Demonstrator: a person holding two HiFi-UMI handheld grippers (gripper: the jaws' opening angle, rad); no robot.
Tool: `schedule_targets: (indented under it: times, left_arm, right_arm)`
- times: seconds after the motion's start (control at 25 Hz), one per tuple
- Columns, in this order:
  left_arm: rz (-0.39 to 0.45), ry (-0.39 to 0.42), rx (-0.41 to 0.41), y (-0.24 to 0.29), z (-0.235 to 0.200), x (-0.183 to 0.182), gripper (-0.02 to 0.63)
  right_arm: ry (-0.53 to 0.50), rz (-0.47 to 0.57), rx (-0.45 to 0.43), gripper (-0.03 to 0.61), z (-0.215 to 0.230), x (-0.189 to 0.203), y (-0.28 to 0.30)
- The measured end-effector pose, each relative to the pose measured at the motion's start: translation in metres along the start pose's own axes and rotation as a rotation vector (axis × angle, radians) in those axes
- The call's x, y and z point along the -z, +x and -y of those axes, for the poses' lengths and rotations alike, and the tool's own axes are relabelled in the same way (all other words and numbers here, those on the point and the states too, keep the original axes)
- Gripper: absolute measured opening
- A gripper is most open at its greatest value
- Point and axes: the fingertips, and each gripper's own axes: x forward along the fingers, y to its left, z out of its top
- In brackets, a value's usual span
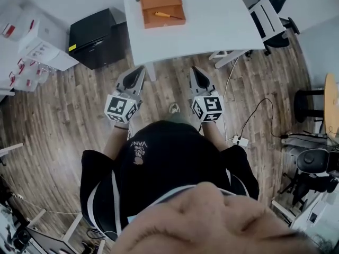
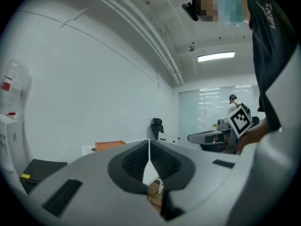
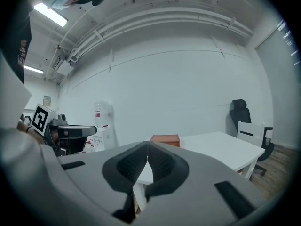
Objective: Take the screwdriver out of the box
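Observation:
An orange-brown open box [image 1: 161,7] sits at the far left part of a white table [image 1: 212,25]. Inside it lies a screwdriver [image 1: 168,16] with an orange handle. My left gripper [image 1: 139,71] and right gripper [image 1: 196,73] are held side by side over the wooden floor, short of the table's near edge, both pointing level toward it. Each has its jaws closed together with nothing between them. The box [image 2: 109,145] shows small ahead in the left gripper view, and the box [image 3: 165,139] also in the right gripper view.
A black cabinet [image 1: 95,37] stands left of the table, with white shelving and a water dispenser [image 1: 32,41] further left. A white chair [image 1: 270,20] stands at the table's right. A cable and power strip [image 1: 241,141] lie on the floor at right.

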Motion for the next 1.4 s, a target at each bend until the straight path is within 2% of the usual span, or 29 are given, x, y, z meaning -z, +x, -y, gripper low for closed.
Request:
schedule_targets:
  times: [0.24, 0.4, 0.6, 0.92, 1.4]
  left_arm:
    - [-0.005, 0.007, -0.056, 0.04, -0.006, -0.005, 0.017]
    - [-0.009, -0.009, -0.097, 0.06, -0.006, -0.001, 0.017]
    - [-0.01, -0.013, -0.145, 0.083, -0.005, 0.0, 0.017]
    - [-0.021, -0.039, -0.206, 0.084, -0.025, 0.005, 0.017]
    - [-0.003, -0.043, -0.159, 0.123, -0.093, -0.007, 0.017]
  right_arm:
    - [-0.004, 0.015, -0.048, 0.012, 0.036, -0.014, 0.031]
    - [-0.023, -0.001, -0.09, 0.012, 0.056, -0.012, 0.045]
    - [0.003, 0.001, -0.146, 0.012, 0.078, -0.011, 0.062]
    - [-0.011, -0.044, -0.179, 0.012, 0.078, -0.001, 0.093]
    - [-0.043, -0.026, -0.155, 0.012, 0.074, -0.027, 0.167]
